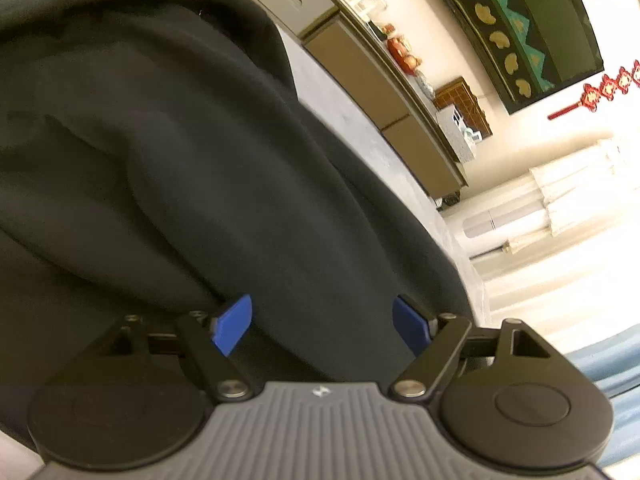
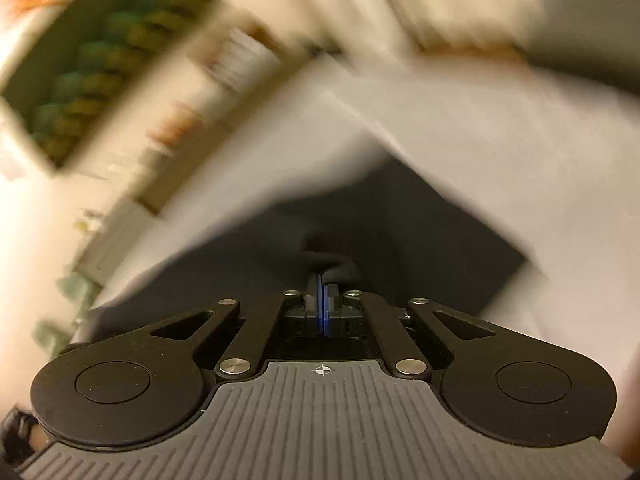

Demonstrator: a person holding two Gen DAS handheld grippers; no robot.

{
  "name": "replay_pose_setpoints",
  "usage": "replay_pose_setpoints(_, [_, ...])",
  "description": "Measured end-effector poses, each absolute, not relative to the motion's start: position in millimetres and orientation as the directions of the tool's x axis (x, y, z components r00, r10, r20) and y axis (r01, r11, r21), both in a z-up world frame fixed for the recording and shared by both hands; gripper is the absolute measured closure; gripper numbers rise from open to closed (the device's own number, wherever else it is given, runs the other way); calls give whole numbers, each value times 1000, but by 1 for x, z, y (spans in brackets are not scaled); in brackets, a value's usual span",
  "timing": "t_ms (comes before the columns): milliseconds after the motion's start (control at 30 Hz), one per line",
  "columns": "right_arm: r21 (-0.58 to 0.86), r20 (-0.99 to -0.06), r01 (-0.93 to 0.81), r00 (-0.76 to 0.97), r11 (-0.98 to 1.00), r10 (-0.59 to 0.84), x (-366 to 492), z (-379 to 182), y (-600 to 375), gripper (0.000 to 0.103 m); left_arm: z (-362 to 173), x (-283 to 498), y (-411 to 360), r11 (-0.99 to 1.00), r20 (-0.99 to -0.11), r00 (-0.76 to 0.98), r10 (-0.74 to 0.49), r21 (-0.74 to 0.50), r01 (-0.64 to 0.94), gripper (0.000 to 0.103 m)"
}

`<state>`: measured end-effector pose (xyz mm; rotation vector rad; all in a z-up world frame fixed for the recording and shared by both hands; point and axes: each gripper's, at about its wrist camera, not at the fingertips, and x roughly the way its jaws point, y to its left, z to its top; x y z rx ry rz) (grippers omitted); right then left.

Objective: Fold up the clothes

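A black garment (image 1: 168, 152) lies rumpled on a grey table (image 1: 352, 120) and fills most of the left wrist view; a white label shows at its top edge. My left gripper (image 1: 322, 326) is open, its blue pads (image 1: 234, 324) wide apart just above the cloth. In the right wrist view, which is blurred by motion, my right gripper (image 2: 323, 286) is shut on a bunched fold of the black garment (image 2: 340, 268), which spreads out dark below it.
A low brown cabinet (image 1: 380, 92) with small red and white items on top runs along the far wall. A dark framed picture (image 1: 540, 24) and red hanging ornaments are on the wall. White curtains (image 1: 560, 200) hang at the right.
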<state>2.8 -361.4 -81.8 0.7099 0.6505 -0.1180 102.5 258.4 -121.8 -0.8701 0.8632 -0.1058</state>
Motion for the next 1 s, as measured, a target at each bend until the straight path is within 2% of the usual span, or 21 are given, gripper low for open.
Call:
replay_pose_setpoints(67, [537,-613,331,785,776,89,1,-88,-361,103,-125,99,258,667,-630,664,-403,-699,-259,24])
replay_pose_setpoints(133, [554,-603,329,792,764,95,3,-88,-362,98,-129,95,260,661,-634,664,-395,-698,-273,24])
replay_pose_setpoints(167, [598,-597,344,794,724,116,4,-91,-367,89,-131,92,262,651,-633,668,-391,-703,-285,24])
replay_pose_setpoints(233, [655,-595,376,792,656,140,7,-98,-371,86,-134,84,268,627,-630,675,-384,-714,-310,24])
replay_pose_setpoints(400, [646,-634,435,763,628,124,15,-109,-371,63,-139,62,281,571,-631,685,-363,-732,-371,22])
replay_pose_setpoints(500, [643,-653,471,749,604,111,19,-116,-377,58,-142,53,287,548,-626,695,-353,-741,-388,23])
replay_pose_setpoints(633, [650,-647,474,755,595,106,21,-118,-380,56,-142,72,280,568,-614,710,-344,-739,-364,22])
replay_pose_setpoints(667, [647,-646,470,757,600,103,23,-118,-380,57,-143,80,277,571,-608,716,-343,-740,-355,29])
replay_pose_setpoints(700, [638,-646,465,757,613,97,26,-118,-379,64,-144,87,275,574,-601,722,-343,-742,-345,60])
replay_pose_setpoints(733, [629,-645,458,759,628,93,30,-117,-379,76,-146,95,272,582,-594,726,-347,-743,-330,81])
replay_pose_setpoints(767, [620,-640,444,763,648,90,35,-115,-380,100,-145,102,269,594,-581,733,-354,-745,-304,101])
replay_pose_setpoints(800, [612,-625,422,776,669,81,37,-110,-380,101,-140,106,268,603,-554,752,-357,-752,-268,100])
replay_pose_setpoints(900, [589,-470,304,883,749,12,20,-78,-381,103,-100,88,267,601,-398,828,-395,-793,-95,100])
replay_pose_setpoints(933, [574,-428,273,904,772,-2,13,-69,-381,103,-90,76,267,616,-376,832,-408,-786,-53,100])
replay_pose_setpoints(1000, [536,-441,264,898,802,-1,-7,-65,-382,103,-95,58,268,644,-414,799,-437,-764,-44,100])
